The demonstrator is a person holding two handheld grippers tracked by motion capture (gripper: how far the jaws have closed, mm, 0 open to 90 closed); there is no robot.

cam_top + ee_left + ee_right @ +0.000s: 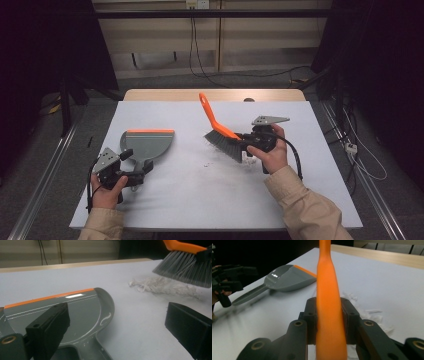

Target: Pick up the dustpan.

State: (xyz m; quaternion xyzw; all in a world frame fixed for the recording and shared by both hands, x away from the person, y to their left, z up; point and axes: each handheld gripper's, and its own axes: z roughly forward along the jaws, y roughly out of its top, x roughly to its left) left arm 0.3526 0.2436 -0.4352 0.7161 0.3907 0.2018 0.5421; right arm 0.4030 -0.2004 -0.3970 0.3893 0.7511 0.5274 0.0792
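A grey dustpan [148, 143] with an orange lip lies flat at the table's left, its handle pointing toward the person. My left gripper [137, 161] stands open at that handle; in the left gripper view the dustpan [62, 312] lies between and below the wide-apart jaws of the left gripper [117, 315]. My right gripper [244, 144] is shut on the orange handle of a brush [216, 122], whose grey bristles [226, 145] hang tilted just above the table. The brush handle [327, 290] runs up between the pads of the right gripper [329, 312]. White shreds [160, 286] lie under the bristles.
A pale sheet [200, 200] covers the table; a wooden strip [215, 95] shows at its far edge. A few dark specks [207, 164] lie near the middle. Cables and dark stands surround the table on the floor.
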